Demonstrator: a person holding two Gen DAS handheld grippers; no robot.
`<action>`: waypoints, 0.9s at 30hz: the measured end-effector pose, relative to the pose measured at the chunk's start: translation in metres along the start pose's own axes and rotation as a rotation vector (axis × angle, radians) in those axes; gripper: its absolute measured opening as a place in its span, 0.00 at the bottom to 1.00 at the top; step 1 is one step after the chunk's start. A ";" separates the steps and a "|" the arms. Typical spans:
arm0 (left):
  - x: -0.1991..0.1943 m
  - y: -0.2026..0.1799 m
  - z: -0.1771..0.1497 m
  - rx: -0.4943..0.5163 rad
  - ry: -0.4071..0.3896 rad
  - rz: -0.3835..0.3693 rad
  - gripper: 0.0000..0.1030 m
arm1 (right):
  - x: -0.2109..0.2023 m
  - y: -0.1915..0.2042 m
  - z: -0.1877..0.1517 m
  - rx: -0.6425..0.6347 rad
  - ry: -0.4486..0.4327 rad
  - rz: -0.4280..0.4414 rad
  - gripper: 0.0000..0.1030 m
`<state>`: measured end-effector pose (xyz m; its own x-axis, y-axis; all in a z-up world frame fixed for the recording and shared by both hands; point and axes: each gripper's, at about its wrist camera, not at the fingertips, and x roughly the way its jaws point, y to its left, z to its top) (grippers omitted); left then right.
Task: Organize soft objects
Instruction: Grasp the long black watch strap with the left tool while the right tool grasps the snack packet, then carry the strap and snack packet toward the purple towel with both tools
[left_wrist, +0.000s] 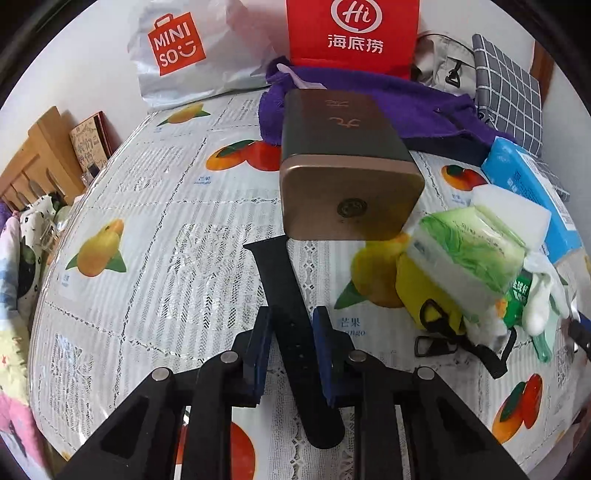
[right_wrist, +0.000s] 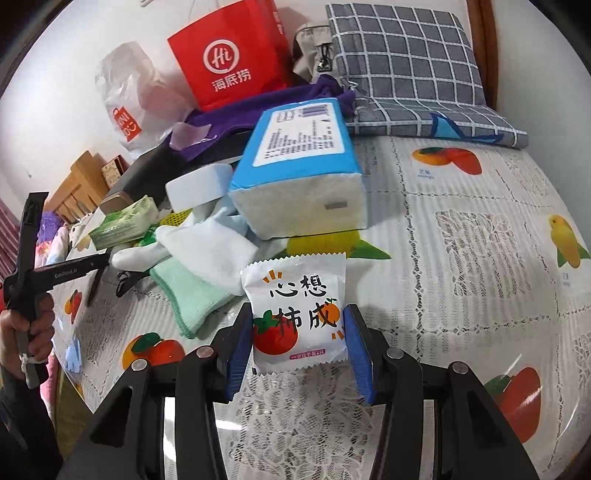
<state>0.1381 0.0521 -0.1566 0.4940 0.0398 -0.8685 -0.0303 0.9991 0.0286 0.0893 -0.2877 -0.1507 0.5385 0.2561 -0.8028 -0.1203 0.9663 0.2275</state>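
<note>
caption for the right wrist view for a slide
Right gripper clamps a white snack packet over the fruit-print tablecloth, blue tissue pack behind.

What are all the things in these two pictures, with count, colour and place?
watch strap: one, black, between the left tongs' pads
wipe packet: one, white with tomato print, between the right tongs' pads
tin box: one, brown-gold, lying mid-table
tissue pack: one, blue, on the pile
green tissue pack: one, in the pile
green cloth: one, beside the wipe packet
purple towel: one, at the back
red bag: one, at the back
tablecloth: one, fruit print
left tongs: blue pads
right tongs: blue pads
</note>
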 end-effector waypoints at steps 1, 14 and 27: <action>-0.001 0.002 -0.001 -0.013 0.003 -0.010 0.22 | 0.000 -0.001 0.000 0.002 -0.002 0.000 0.46; -0.002 0.004 -0.004 -0.041 -0.005 -0.035 0.20 | 0.002 0.007 -0.001 -0.041 -0.004 -0.014 0.45; -0.046 0.012 -0.004 -0.057 -0.072 0.012 0.20 | -0.041 0.022 0.016 -0.048 -0.078 -0.031 0.45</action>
<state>0.1114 0.0625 -0.1185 0.5546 0.0549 -0.8303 -0.0850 0.9963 0.0091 0.0778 -0.2776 -0.1046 0.6057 0.2252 -0.7632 -0.1413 0.9743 0.1753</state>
